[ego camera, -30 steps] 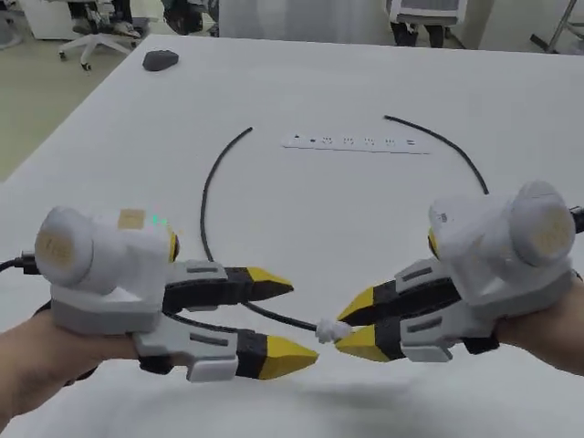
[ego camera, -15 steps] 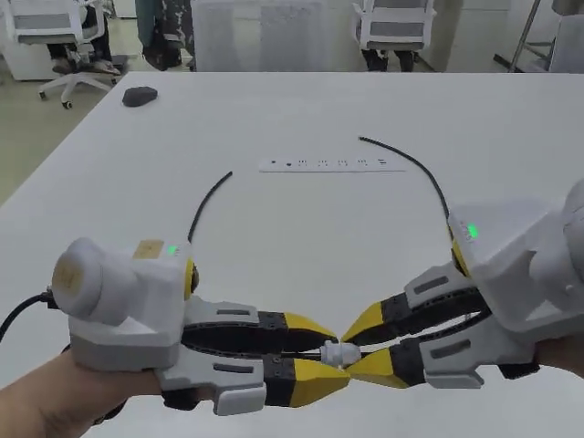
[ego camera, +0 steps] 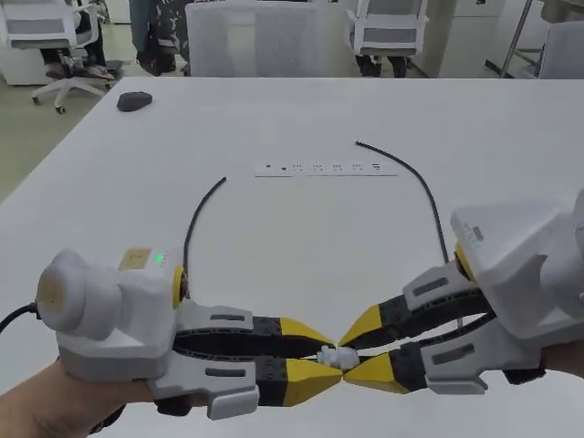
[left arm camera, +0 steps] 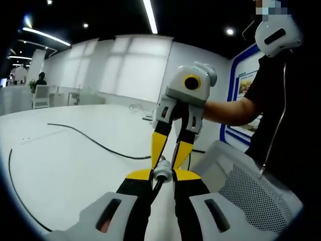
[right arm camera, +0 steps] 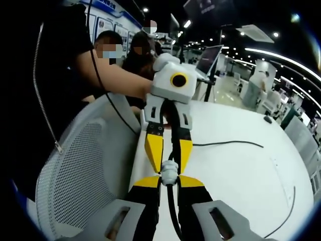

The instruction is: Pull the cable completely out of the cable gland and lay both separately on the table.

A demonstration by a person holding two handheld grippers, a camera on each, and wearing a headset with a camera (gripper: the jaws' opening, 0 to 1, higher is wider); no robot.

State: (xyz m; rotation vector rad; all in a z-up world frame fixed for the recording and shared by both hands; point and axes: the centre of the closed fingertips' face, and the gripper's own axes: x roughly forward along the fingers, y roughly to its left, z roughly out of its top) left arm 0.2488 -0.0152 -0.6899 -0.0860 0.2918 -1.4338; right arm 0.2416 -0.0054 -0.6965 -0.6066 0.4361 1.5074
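A small white cable gland (ego camera: 332,356) hangs above the table where the two grippers meet tip to tip. My right gripper (ego camera: 350,358) is shut on the cable gland (right arm camera: 169,171). My left gripper (ego camera: 330,358) comes from the left and is shut on the black cable (left arm camera: 157,189) right beside the gland (left arm camera: 162,173). The cable (right arm camera: 171,205) also runs back between the right jaws. On the white table (ego camera: 301,246), one stretch of the cable (ego camera: 189,233) curves away at the left and another (ego camera: 422,190) at the right.
A white power strip (ego camera: 325,169) lies across the middle of the table. A dark mouse (ego camera: 134,100) sits at the far left corner. Office chairs (ego camera: 55,36) stand beyond the far edge. People (right arm camera: 108,55) stand close behind the grippers.
My left gripper was open and apart from the gland a second ago; it has moved right and shut next to the gland. The right gripper kept its hold.
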